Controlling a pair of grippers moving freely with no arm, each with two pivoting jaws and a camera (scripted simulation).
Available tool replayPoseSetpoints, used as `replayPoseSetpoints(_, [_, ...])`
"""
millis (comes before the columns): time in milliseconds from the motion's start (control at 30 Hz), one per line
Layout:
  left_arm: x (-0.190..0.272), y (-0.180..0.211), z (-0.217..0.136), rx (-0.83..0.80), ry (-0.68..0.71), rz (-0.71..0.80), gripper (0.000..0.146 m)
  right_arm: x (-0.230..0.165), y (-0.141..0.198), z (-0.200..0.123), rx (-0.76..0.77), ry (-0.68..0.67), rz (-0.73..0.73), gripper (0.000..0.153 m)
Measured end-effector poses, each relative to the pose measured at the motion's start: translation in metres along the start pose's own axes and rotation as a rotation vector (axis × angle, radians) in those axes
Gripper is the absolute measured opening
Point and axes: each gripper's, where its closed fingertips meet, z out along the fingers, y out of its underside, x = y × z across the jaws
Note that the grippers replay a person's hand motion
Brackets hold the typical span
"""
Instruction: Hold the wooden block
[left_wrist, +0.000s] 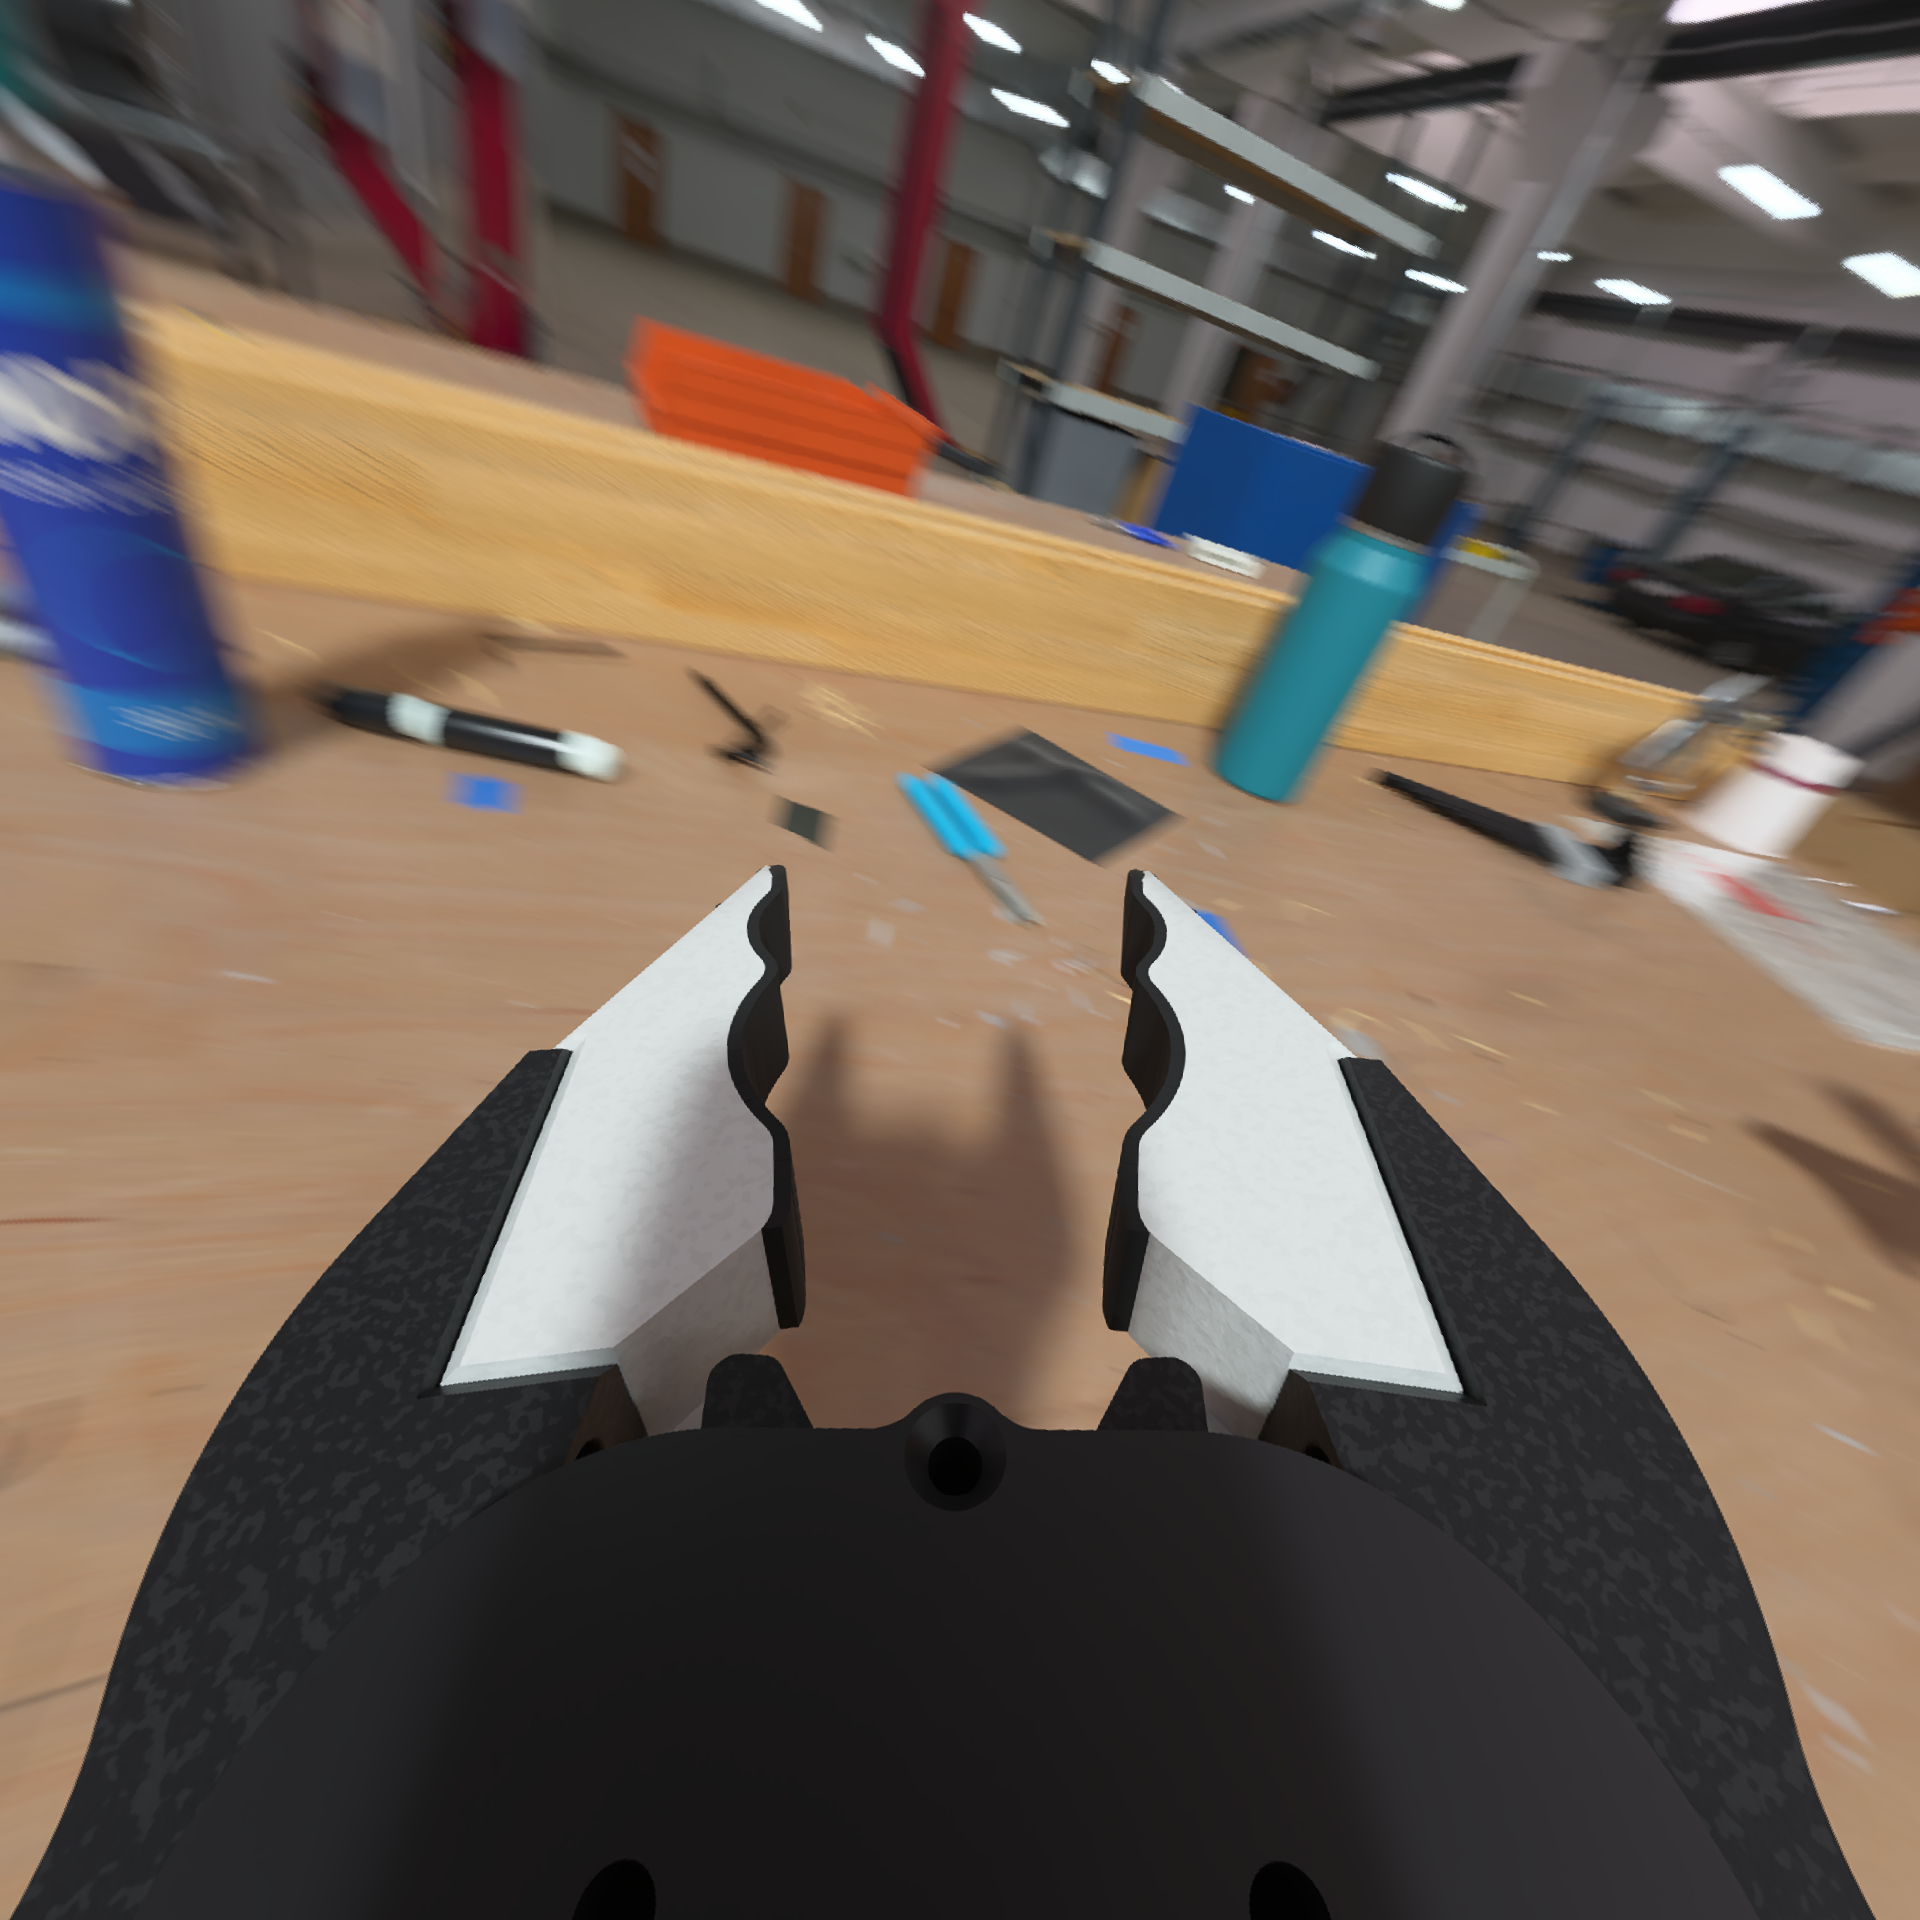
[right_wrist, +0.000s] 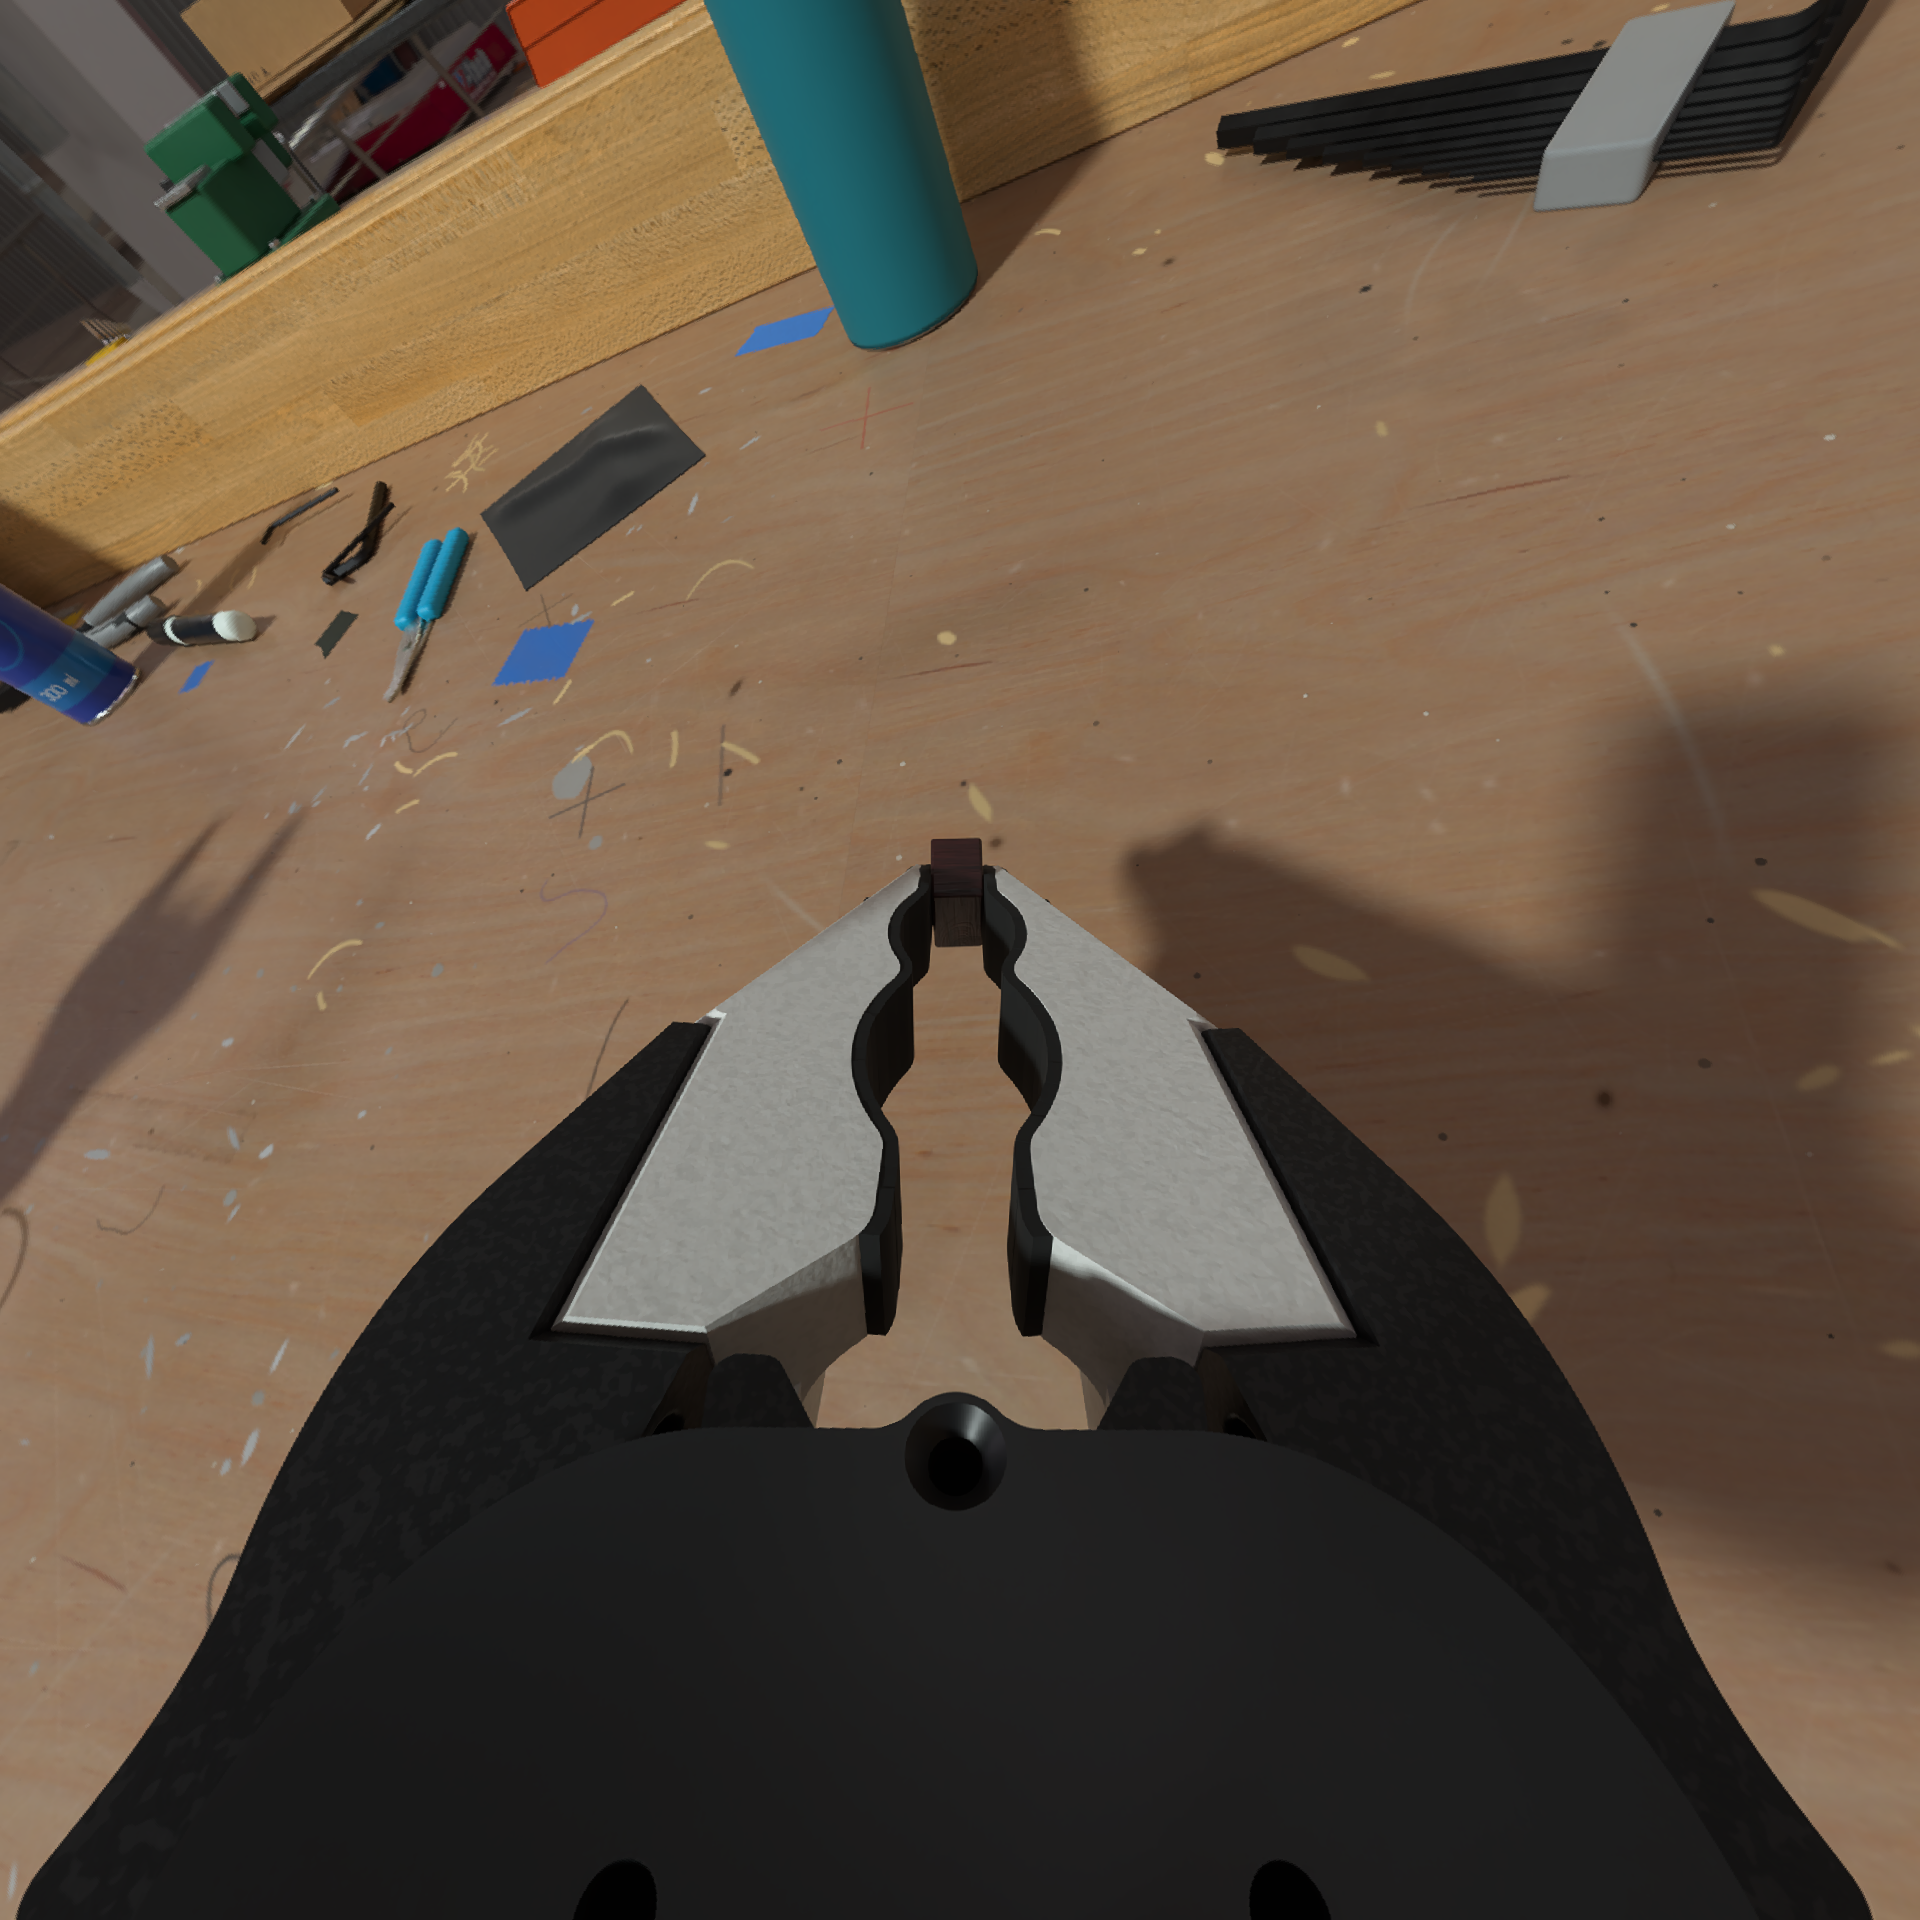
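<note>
my right gripper (right_wrist: 957, 883) has its two white fingers pinched in on the small dark brown wooden block (right_wrist: 956, 894), which sits right at the fingertips with its far end poking out past them. from the right wrist view i cannot tell whether the block is lifted or resting on the scuffed plywood bench top (right_wrist: 1299, 623); i judge the grasp itself as made, so what's left is mainly to keep the clamp steady. the hold is at the very tips, so i'd guess a slip is possible if i swing fast.

my left gripper (left_wrist: 954, 883) has its fingers spread wide apart with nothing between them, hanging over bare bench. that view is smeared, so fine detail there is unreliable.

for room: the bench around the block is open to the right and toward me, just flecks and shadows. ahead and to the left lies clutter: a flat dark grey sheet (right_wrist: 592, 499), blue-handled pliers (right_wrist: 421, 613), blue tape squares (right_wrist: 542, 652), a black-and-white marker (right_wrist: 208, 629) and a blue spray can lying at the left edge (right_wrist: 62, 665). the tall teal metal bottle (right_wrist: 862, 166) stands upright against the long pale timber beam (right_wrist: 416, 301) that walls off the far side. a fan of black hex keys in a grey holder (right_wrist: 1590, 114) sits far right. i'd keep any motion on the near, clear side.
</note>
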Motion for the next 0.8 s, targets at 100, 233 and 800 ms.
replayPoseSetpoints(100, [-0.049,-0.031,-0.021,0.108,-0.218,0.114,0.069,0.001,0.001,0.0,-0.002,0.004,-0.016,0.008])
replayPoseSetpoints(233, [-0.108,-0.058,-0.053,0.196,-0.45,0.177,0.074,0.001,0.001,0.001,0.0,-0.008,0.002,0.008])
replayPoseSetpoints(800, [-0.189,-0.033,-0.063,-0.008,-0.638,0.211,0.063,0.001,0.001,0.002,0.013,-0.023,0.029,0.008])
